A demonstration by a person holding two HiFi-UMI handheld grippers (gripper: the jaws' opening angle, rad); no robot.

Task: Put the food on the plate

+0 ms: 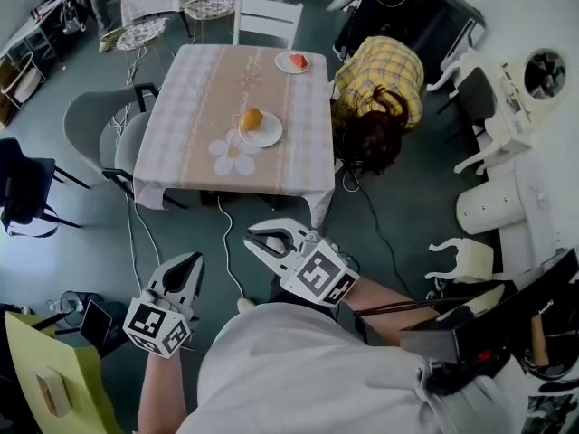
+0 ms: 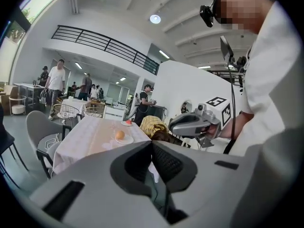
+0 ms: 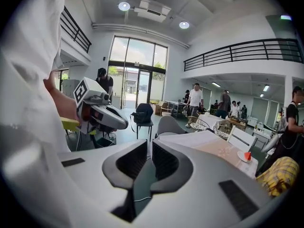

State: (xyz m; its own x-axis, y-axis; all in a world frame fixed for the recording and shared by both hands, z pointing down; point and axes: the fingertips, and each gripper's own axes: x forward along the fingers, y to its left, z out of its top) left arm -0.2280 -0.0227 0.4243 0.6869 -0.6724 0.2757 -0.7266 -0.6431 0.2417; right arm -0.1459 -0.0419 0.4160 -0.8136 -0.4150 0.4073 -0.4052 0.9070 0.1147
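Jaws together on left gripper (image 1: 195, 260), barely apart on right gripper (image 1: 251, 239), both empty, cloth-covered table (image 1: 199, 107) ahead, grey floor (image 1: 90, 233)

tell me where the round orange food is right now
In the head view, the round orange food sits on a white plate near the middle of the checked-cloth table, just beyond a white flower motif.

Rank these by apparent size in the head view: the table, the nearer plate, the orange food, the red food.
Largest to smallest:
1. table
2. plate
3. orange food
4. red food, which lies farther from the camera, so its true size is unsure
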